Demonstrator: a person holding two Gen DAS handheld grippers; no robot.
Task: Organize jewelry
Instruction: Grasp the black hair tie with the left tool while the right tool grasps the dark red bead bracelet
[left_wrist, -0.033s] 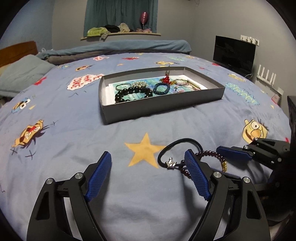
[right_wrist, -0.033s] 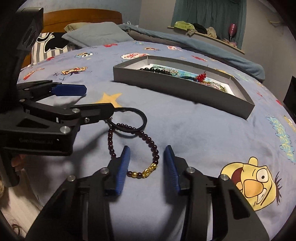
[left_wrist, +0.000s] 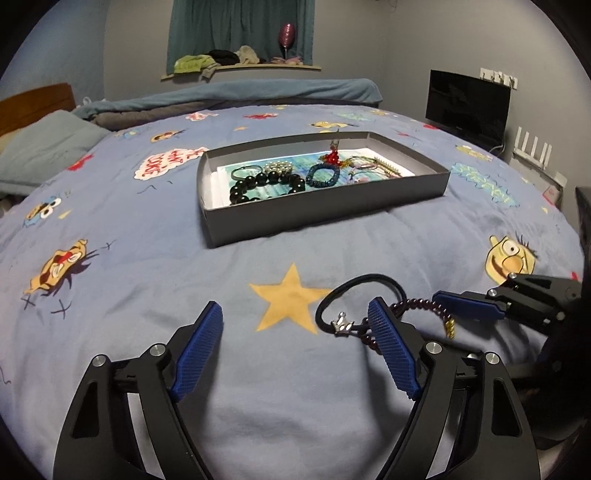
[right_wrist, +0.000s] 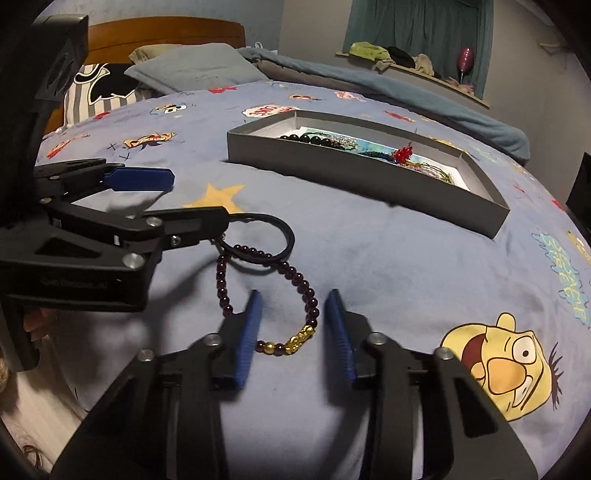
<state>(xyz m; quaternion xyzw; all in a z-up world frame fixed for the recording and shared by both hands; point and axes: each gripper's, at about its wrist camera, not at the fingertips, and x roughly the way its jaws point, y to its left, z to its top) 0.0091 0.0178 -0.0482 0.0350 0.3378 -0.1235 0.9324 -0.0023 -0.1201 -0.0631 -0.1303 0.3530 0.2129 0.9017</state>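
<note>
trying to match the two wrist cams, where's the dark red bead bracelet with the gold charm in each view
Left wrist view: the bead bracelet lies low and right of centre, partly hidden behind the left gripper's right-hand finger, next to the black hair tie.
Right wrist view: the bead bracelet lies at bottom centre, its gold charm between the right gripper's fingers.
Shared landmark: the grey box beyond it on the bedspread.
</note>
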